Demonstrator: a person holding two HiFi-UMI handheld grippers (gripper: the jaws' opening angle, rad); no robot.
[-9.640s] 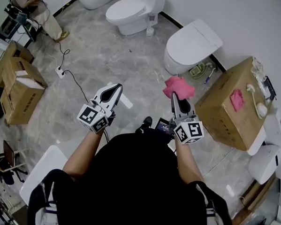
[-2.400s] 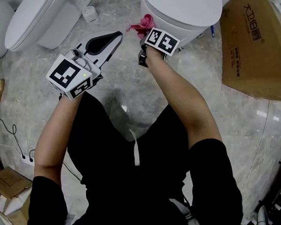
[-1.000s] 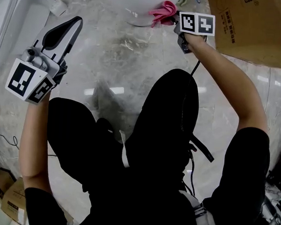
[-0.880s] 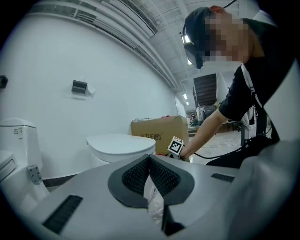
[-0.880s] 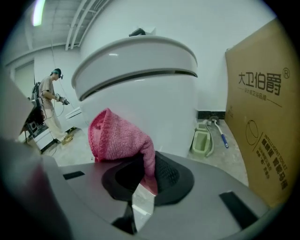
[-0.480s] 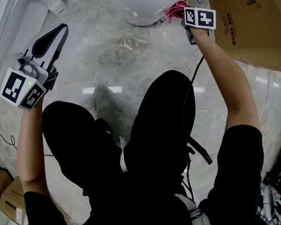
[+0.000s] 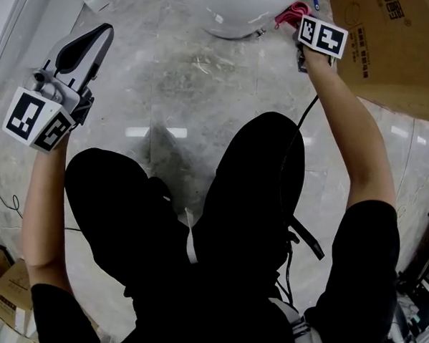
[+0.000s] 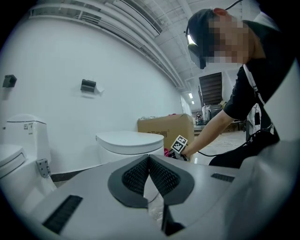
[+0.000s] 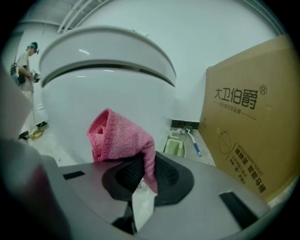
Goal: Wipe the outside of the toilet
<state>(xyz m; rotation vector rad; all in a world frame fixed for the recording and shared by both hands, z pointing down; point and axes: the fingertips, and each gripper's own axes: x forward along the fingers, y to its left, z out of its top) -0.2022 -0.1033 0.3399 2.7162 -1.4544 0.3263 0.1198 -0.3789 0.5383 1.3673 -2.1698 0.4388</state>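
- The floor is glossy grey veined stone. Only the head view shows it spread wide under you.
- The toilet is smooth white ceramic, a rounded bowl under a closed lid. It fills your right gripper view, while the head view catches only its lower edge at the top.
- Your left gripper view counts two toilets: that one side-on, and a second toilet with a tank at the left edge.
- One cardboard box, brown and printed, stands just to the right of the toilet.
- Your left gripper is held well away to the left above the floor, its ribbed dark fingers closed together on nothing.
- Your right gripper is low at the bowl's right side, its fingers clamped on the cloth.
- One cloth, pink looped terry, stands bunched above those fingers, right in front of the bowl's outside. Whether it touches the ceramic, you cannot tell.
- One toilet brush with a blue handle lies by a pale green holder, between bowl and box; only the right gripper view shows the pair plainly.
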